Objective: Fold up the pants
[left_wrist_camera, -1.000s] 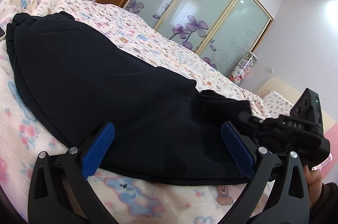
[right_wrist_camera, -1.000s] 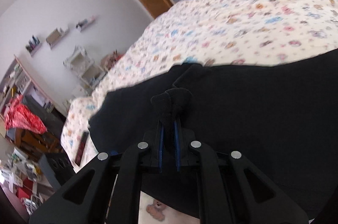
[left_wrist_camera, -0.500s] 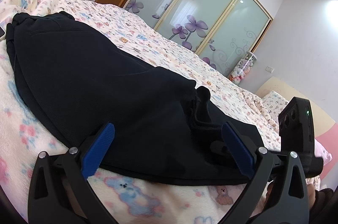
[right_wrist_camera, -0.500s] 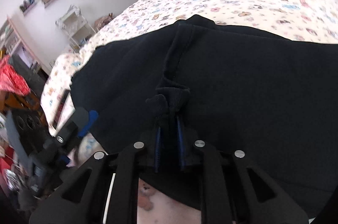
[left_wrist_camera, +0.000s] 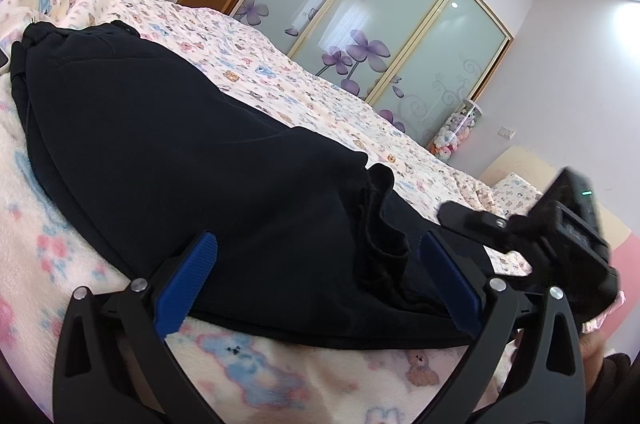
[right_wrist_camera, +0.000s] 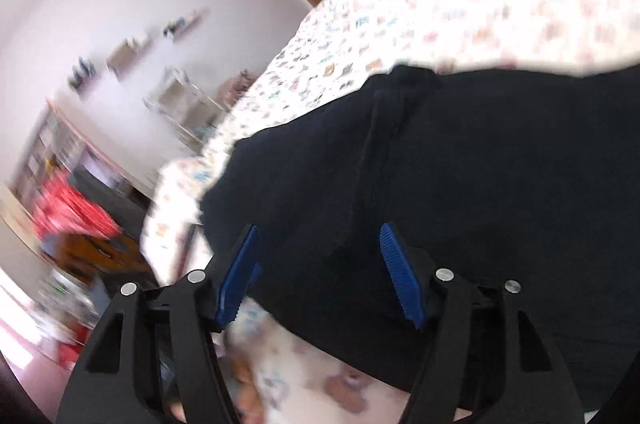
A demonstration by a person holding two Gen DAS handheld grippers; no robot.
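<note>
Soft black cloth pants lying flat on the fuzzy pink bear-print blanket of the bed, let go by both grippers.

Spread out long across the blanket, thick and floppy, with a bunched-up bump of cloth near the right end. Likely light, bendy, not slippery, not breakable, but quick to sag and wrinkle when lifted. Left gripper low by the near edge of the pants, jaws spread wide, nothing pinched. Right gripper over the dark cloth in its own blurry view, jaws just opening and now apart, cloth under them but not squeezed. Probably best to grab at the near edge or at the bunched-up end, two corners at once, pinching all layers together so nothing droops. Smoothing the bump first may help the fold lie flat.
</note>
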